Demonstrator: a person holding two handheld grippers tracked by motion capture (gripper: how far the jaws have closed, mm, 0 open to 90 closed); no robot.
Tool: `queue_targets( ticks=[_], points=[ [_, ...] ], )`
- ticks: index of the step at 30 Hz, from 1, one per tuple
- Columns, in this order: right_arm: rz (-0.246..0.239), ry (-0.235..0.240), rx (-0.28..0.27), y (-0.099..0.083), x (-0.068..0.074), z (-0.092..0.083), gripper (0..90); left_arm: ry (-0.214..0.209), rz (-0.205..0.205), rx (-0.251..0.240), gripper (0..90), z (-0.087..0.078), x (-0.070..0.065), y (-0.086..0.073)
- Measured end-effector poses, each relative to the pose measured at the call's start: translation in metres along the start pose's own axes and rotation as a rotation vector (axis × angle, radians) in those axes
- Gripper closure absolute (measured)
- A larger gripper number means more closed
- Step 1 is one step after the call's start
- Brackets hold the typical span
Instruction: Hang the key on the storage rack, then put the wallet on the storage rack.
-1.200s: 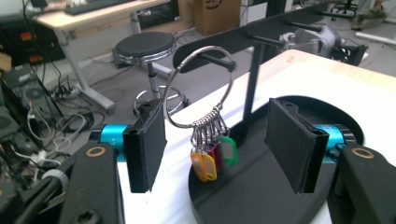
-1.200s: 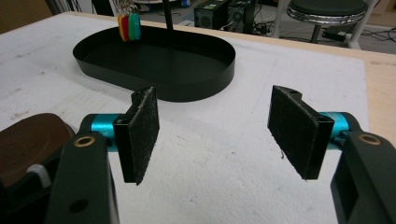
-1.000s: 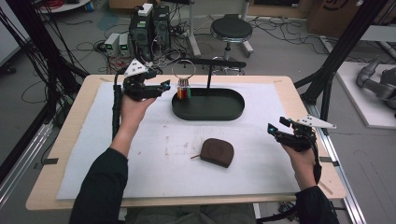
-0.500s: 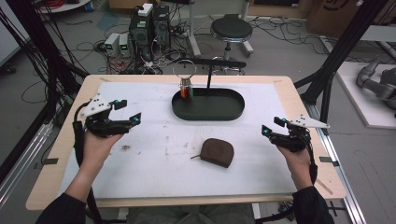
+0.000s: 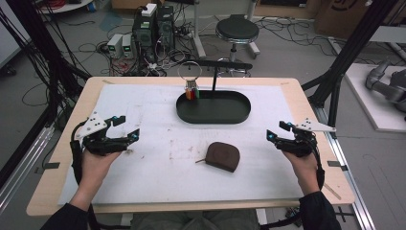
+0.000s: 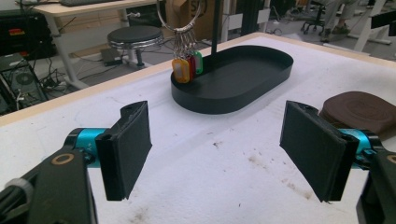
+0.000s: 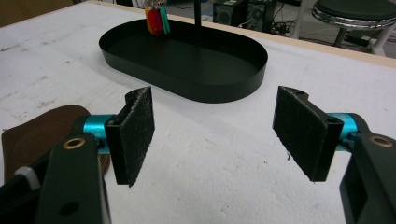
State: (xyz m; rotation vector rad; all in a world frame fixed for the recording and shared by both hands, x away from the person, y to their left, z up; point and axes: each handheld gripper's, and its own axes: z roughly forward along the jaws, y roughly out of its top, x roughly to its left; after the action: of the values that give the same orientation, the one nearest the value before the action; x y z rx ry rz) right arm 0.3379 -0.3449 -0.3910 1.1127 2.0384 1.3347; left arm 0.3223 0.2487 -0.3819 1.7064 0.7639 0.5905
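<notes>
We see the padded table (image 5: 158,172) carrying a black oval tray (image 5: 214,114) whose stand hangs a key ring (image 5: 191,82) within reach. The brown pouch (image 5: 223,155) lies between our left gripper (image 5: 125,128) and right gripper (image 5: 276,132), both gaping, empty, ready.

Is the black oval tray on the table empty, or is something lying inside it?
Empty: the black oval tray shows a bare floor. The key ring with coloured tags hangs above its end.
</notes>
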Motion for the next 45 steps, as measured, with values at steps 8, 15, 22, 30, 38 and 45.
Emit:
queue_targets(
  ticks=[8, 15, 22, 30, 38, 45],
  points=[
    [0.001, 0.009, -0.005, -0.002, -0.004, -0.002, 28.5, -0.001, -0.004, 0.024, 24.5, 0.007, -0.003, -0.006],
    [-0.005, 0.01, -0.009, -0.002, -0.004, -0.004, 28.1, 0.018, -0.001, 0.028, 24.5, 0.008, -0.005, -0.009],
    [-0.006, 0.006, -0.007, -0.002, -0.003, -0.002, 27.9, 0.04, 0.017, 0.035, 24.5, 0.004, -0.003, -0.01],
    [-0.005, 0.011, -0.004, -0.003, -0.002, -0.002, 28.3, 0.048, 0.009, 0.056, 24.5, 0.007, 0.0, -0.011],
    [0.001, 0.067, 0.007, -0.005, 0.007, 0.003, 28.6, 0.06, 0.025, 0.069, 24.5, 0.007, -0.002, -0.011],
    [-0.046, 0.153, 0.064, -0.007, 0.029, 0.023, 32.4, 0.065, 0.024, 0.071, 24.5, 0.007, 0.0, -0.012]
  ],
)
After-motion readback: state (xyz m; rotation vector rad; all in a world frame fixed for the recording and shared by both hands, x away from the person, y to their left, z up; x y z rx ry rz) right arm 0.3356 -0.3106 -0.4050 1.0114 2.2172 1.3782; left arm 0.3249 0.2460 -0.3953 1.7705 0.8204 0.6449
